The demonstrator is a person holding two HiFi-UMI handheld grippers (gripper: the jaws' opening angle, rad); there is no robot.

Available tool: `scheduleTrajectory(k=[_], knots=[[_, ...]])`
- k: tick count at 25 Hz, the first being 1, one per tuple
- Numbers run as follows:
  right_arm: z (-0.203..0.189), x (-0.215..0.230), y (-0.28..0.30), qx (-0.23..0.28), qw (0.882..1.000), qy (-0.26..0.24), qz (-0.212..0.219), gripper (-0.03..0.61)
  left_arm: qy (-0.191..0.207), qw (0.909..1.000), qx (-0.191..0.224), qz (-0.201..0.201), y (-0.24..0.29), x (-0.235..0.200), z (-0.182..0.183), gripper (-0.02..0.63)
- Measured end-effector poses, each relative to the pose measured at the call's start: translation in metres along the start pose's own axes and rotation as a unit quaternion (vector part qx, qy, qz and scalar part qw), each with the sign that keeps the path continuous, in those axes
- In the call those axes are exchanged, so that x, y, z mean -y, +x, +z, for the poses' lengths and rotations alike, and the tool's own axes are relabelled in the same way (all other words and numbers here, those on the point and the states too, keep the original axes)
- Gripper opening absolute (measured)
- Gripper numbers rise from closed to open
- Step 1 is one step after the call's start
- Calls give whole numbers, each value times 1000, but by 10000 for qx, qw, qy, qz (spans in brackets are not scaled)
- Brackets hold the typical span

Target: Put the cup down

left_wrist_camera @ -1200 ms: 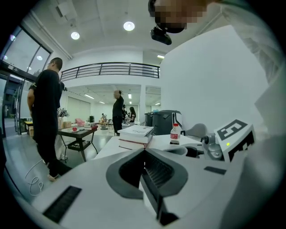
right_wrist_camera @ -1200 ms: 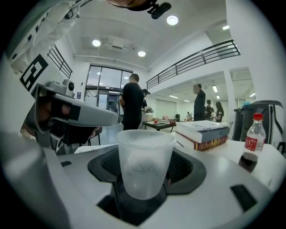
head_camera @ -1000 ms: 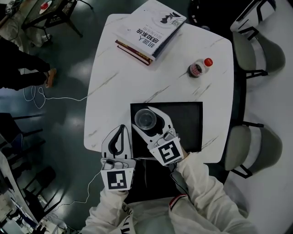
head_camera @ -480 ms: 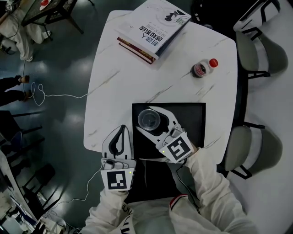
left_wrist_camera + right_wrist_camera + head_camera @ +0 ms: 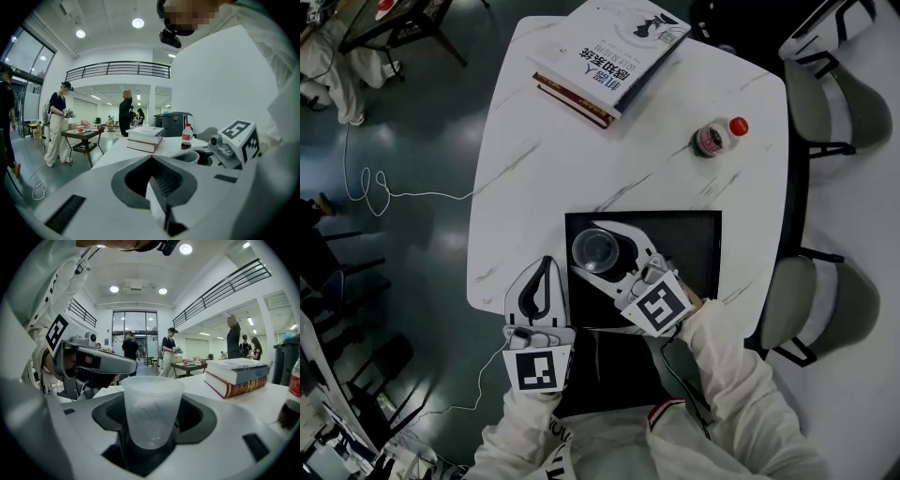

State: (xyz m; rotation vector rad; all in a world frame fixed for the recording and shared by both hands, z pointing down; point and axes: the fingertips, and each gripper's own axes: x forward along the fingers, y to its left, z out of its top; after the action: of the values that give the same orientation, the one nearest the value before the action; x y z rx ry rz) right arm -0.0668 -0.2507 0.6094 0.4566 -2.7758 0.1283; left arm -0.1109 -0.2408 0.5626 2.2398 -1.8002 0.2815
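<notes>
Gripping the cup (image 5: 597,250), right tongs (image 5: 587,247) obscure whether it touches tray (image 5: 694,246).

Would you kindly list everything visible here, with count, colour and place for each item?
Table: one, white marbled, centre.
Tray: one, black, on the table's near edge.
Cup: one, clear plastic, at the tray's left side, between the right gripper's jaws.
Books: two stacked, white over red, table's far corner.
Bottle: one, red-capped, upright on the table's right side.
Chairs: two, grey, right of the table.
Cable: one, white, on the floor left.
Left gripper: one, white, jaws together, empty, at the table's near edge.
Right gripper: one, white, closed on the cup.
</notes>
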Motion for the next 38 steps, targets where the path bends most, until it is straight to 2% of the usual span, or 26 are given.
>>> scheduleTrajectory(k=[6, 9, 10, 12, 17, 21, 25, 38], knots=[[-4, -2, 2, 82, 10000, -42, -22, 285, 87, 9999, 46, -44, 3, -1, -4, 9], [-7, -6, 4, 102, 9998, -151, -50, 285, 147, 9997, -172, -16, 3, -3, -11, 9], [-7, -7, 4, 100, 9998, -159, -47, 285, 154, 9998, -109, -15, 4, -2, -8, 9], [-7, -7, 4, 94, 9998, -158, -45, 285, 138, 9999, 19, -42, 4, 0, -7, 9], [-10, -8, 6, -50, 9996, -247, -89, 285, 69, 9997, -232, -67, 4, 3, -14, 9], [-10, -8, 6, -50, 9996, -242, -96, 285, 76, 9999, -68, -61, 3, 3, -14, 9], [-10, -8, 6, -30, 9997, -230, -96, 285, 59, 9998, -206, -39, 3, 4, -16, 9], [-14, -6, 4, -189, 9993, -316, -105, 287, 16, 9997, -256, -23, 3, 8, -21, 9]])
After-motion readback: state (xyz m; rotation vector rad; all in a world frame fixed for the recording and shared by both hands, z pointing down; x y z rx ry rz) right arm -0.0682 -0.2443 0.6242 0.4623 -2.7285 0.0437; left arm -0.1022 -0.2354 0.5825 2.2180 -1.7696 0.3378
